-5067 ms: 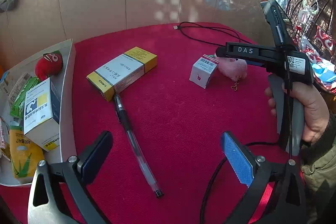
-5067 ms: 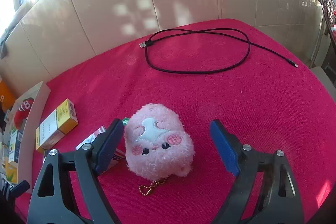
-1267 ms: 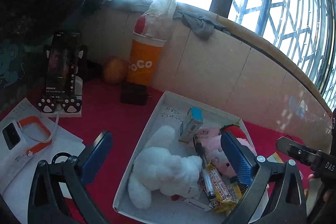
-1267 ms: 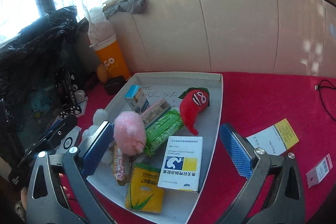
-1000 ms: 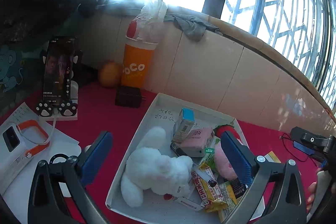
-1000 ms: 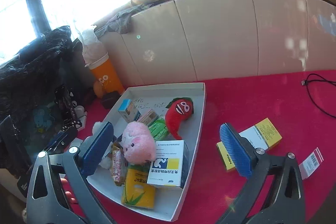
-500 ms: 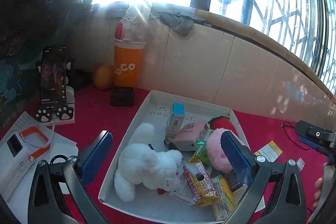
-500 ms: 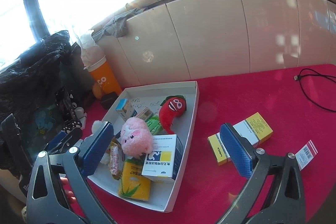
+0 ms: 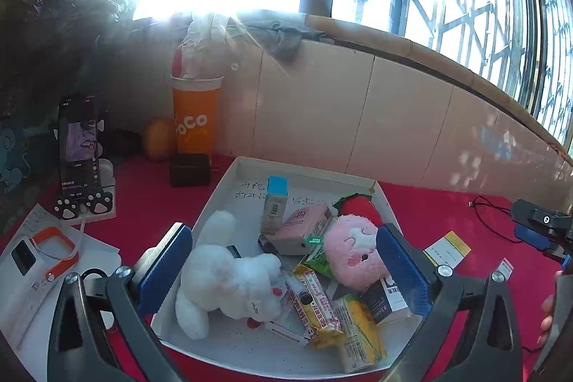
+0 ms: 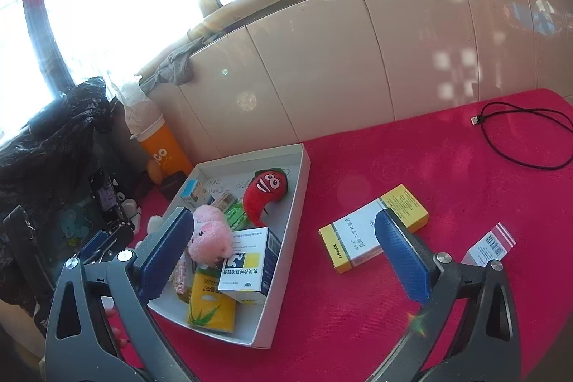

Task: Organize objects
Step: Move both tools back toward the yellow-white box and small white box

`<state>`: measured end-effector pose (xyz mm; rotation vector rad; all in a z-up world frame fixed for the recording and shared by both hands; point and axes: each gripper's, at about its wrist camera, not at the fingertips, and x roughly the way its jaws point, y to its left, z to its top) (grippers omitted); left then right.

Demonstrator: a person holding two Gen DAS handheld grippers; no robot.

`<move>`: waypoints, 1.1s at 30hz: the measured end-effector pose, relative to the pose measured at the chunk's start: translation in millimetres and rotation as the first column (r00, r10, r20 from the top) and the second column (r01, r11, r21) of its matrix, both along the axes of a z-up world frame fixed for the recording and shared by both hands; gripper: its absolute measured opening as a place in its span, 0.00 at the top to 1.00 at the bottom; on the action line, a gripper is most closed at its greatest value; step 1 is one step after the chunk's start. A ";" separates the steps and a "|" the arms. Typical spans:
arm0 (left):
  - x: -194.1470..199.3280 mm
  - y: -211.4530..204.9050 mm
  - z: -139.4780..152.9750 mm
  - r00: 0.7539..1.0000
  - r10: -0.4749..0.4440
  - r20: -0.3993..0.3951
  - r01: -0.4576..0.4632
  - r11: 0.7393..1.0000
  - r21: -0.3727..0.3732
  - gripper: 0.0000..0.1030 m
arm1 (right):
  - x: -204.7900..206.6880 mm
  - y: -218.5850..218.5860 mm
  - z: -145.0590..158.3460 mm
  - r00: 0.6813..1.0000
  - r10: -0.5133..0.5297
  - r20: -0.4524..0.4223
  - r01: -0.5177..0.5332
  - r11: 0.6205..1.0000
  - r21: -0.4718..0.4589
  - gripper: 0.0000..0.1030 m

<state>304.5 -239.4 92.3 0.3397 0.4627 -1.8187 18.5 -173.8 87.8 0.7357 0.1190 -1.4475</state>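
A white tray (image 9: 222, 192) (image 10: 297, 199) on the red cloth holds a pink plush (image 9: 354, 253) (image 10: 209, 237), a white plush (image 9: 229, 274), a red chili plush (image 10: 266, 190), a pen (image 9: 297, 285) and several boxes and packets. A yellow and white box (image 10: 372, 231) (image 9: 446, 247) and a small pink barcode box (image 10: 490, 244) (image 9: 503, 267) lie on the cloth right of the tray. My left gripper (image 9: 283, 271) is open and empty above the tray. My right gripper (image 10: 283, 253) is open and empty above the tray's right edge.
An orange cup (image 9: 195, 117), an orange fruit (image 9: 157, 140), a dark adapter (image 9: 189, 169) and a phone on a stand (image 9: 78, 149) sit left of the tray by the tiled wall. Papers and a white device (image 9: 25, 256) lie at front left. A black cable (image 10: 519, 138) lies at far right.
Since five seconds ago the pink plush and the pen have gone from the cloth into the tray. In the last second both grippers drew back and up, staying open.
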 end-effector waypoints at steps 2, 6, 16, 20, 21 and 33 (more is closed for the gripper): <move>-3.9 1.8 0.9 1.000 -0.011 0.004 0.011 1.000 -0.002 0.00 | -9.3 4.7 -1.2 1.000 -0.022 0.012 0.022 1.000 0.000 0.01; -14.9 5.0 0.3 0.999 -0.040 0.024 0.040 0.999 0.000 0.00 | -28.5 11.0 -4.4 0.997 -0.071 0.036 0.071 0.997 0.005 0.01; -45.1 10.8 -5.3 0.990 -0.114 0.089 0.112 0.993 0.025 0.00 | -80.6 27.0 -18.0 0.975 -0.209 0.079 0.207 0.978 0.032 0.01; -62.4 16.4 -9.5 0.980 -0.157 0.120 0.154 0.988 0.032 0.00 | -100.3 33.1 -28.5 0.960 -0.262 0.096 0.257 0.965 0.058 0.01; -66.8 17.9 -10.3 0.977 -0.169 0.128 0.166 0.986 0.034 0.00 | -105.0 34.9 -30.1 0.957 -0.273 0.099 0.268 0.961 0.061 0.01; -115.9 32.7 -21.3 0.928 -0.325 0.181 0.316 0.946 0.072 0.00 | -163.8 58.8 -49.9 0.904 -0.410 0.122 0.399 0.911 0.103 0.01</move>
